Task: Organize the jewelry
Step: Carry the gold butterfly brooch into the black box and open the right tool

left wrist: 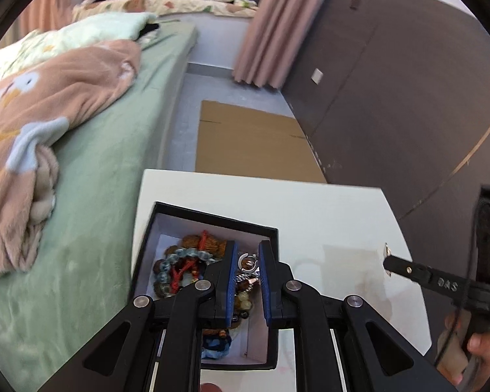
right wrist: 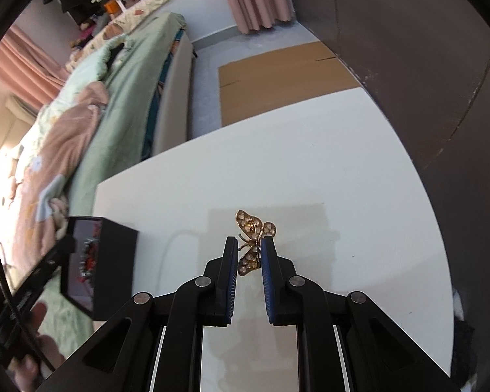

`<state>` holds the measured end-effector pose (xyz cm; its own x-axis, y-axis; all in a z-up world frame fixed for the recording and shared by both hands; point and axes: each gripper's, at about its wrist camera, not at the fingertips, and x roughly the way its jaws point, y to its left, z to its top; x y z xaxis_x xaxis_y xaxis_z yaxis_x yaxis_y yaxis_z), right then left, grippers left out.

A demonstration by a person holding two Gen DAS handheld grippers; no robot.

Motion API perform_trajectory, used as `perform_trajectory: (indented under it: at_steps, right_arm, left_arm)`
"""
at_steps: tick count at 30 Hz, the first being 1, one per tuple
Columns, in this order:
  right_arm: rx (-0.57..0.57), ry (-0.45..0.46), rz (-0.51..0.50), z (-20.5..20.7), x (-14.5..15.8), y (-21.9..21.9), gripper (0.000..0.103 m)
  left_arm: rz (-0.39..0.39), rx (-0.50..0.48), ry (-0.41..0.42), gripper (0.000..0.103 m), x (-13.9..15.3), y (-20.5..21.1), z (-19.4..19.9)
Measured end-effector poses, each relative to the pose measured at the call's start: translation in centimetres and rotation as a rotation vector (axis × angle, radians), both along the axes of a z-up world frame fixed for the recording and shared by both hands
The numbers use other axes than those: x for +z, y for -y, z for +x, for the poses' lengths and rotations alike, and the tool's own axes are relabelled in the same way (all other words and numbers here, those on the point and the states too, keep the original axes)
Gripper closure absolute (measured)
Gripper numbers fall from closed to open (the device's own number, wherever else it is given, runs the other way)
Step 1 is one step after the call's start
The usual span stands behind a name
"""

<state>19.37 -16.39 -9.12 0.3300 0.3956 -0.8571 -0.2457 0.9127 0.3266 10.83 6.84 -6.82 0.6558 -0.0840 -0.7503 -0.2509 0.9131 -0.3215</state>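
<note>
Left gripper (left wrist: 248, 261) hangs over the open black square jewelry box with a white lining (left wrist: 212, 219). Its blue-padded fingers (left wrist: 231, 281) are spread a narrow gap apart and grip nothing. Between them, lower down in the box, a silver metal piece (left wrist: 247, 263) and amber beads (left wrist: 243, 303) show.

Box contents: pale blue glass bead bracelet (left wrist: 179, 256), brown carved-nut piece with a red cord knot (left wrist: 205, 241), and a blue tassel (left wrist: 215, 348) at the near end. All lie heaped together, touching.

The box sits near the left edge of the white worktop (left wrist: 326, 209), just beside the bed with the green sheet (left wrist: 91, 215). A pink fleece blanket (left wrist: 49, 104) lies bunched on the bed.

Right gripper (right wrist: 249, 254) pinches a gold butterfly-shaped brooch with pale inset stones (right wrist: 253, 228). The lower wing sits between the pads and the upper wing sticks out past the fingertips. The brooch is held over a bare part of the worktop, well apart from the box; in the right wrist view the box is at the left edge. In the left wrist view the right gripper's tip is at the right, over the worktop.

A flattened brown cardboard sheet (left wrist: 254, 140) lies on the floor beyond the worktop, next to a dark brown wall panel (left wrist: 392, 98).
</note>
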Motion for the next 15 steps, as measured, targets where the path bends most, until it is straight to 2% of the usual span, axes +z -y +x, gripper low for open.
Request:
perform_trajectory:
  at_steps: [2, 4, 5, 8, 15]
  right_arm:
    - [0.013, 0.020, 0.035, -0.3, 0.7, -0.3, 0.088]
    - [0.023, 0.038, 0.067, -0.8, 1.3, -0.6, 0.088]
    - [0.028, 0.047, 0.088, -1.1, 1.6, -0.8, 0.088]
    - [0.044, 0.065, 0.144, -1.5, 2.4, -1.4, 0.088]
    - [0.111, 0.106, 0.258, -3.3, 4.0, -3.6, 0.088]
  left_arm:
    - [-0.027, 0.007, 0.031, 0.075, 0.5, -0.5, -0.5]
    - [-0.034, 0.001, 0.054, 0.006, 1.0, -0.7, -1.0]
    - [-0.037, 0.005, 0.071, 0.000, 1.3, -0.7, -1.3]
    - [-0.033, 0.022, 0.107, 0.000, 2.1, -1.1, -2.1]
    - [-0.033, 0.075, 0.110, 0.000, 2.6, -3.2, -3.1]
